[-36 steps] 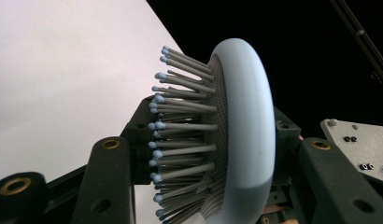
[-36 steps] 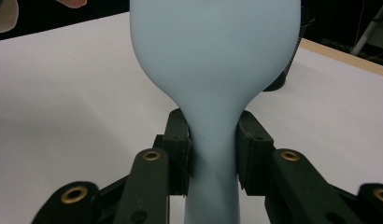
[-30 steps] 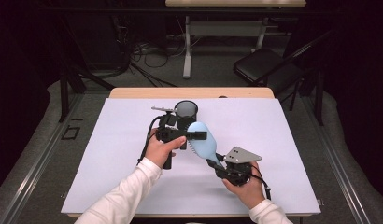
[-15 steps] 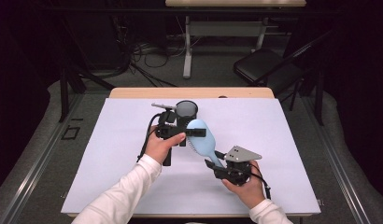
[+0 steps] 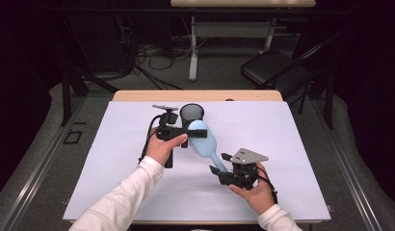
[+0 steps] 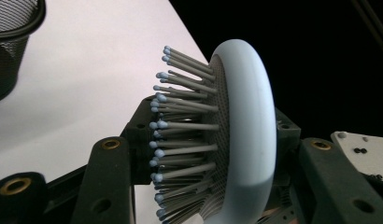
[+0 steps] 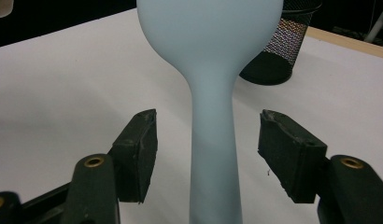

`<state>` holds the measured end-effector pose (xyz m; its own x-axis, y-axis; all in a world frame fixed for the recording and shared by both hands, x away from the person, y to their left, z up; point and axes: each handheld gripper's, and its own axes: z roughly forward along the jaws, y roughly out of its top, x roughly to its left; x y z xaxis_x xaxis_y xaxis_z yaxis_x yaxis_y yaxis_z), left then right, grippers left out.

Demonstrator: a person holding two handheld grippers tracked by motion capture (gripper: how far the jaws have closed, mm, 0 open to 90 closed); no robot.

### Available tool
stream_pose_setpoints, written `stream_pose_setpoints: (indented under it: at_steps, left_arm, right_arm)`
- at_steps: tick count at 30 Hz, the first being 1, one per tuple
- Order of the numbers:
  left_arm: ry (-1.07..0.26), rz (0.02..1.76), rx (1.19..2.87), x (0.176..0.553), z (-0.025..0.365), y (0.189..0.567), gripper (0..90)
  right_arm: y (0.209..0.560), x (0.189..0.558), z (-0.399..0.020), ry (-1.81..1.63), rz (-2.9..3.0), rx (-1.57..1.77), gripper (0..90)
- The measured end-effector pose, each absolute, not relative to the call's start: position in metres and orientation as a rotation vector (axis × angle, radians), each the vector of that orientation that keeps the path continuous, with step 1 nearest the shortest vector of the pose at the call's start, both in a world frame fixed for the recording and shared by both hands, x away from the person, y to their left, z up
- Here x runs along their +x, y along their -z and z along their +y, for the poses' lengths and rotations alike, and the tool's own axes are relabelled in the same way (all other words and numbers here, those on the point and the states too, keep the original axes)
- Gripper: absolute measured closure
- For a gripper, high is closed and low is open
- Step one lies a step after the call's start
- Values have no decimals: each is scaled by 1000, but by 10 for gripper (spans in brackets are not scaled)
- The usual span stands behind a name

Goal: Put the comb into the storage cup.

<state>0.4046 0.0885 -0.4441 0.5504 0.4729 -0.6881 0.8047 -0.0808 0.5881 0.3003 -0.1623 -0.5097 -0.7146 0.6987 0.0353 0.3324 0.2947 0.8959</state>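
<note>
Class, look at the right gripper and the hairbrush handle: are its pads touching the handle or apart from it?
Apart. The right gripper view shows the right gripper with white table visible on both sides between its pads and the hairbrush handle; its jaws have just been opening.

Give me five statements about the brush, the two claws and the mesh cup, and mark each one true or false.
1. The left claw clamps the brush by its head. True.
2. The right claw is shut on the handle. False: its jaws stand apart on either side of the handle, with gaps, and have just been opening.
3. The brush is light blue. True.
4. The mesh cup lies tipped on its side. False: it stands upright on the table.
5. The brush lies flat on the table. False: the left claw holds it above the table.
</note>
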Motion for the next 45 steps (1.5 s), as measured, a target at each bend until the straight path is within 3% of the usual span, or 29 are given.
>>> stream_pose_setpoints:
  at_steps: [20, 45]
  left_arm:
    - [331, 1110, 1733, 414, 101, 437, 498]
    - [287, 1144, 1719, 425, 116, 424, 498]
  right_arm:
    - [507, 303, -171, -1413, 2155, 967, 345]
    - [510, 306, -167, -1327, 2160, 967, 95]
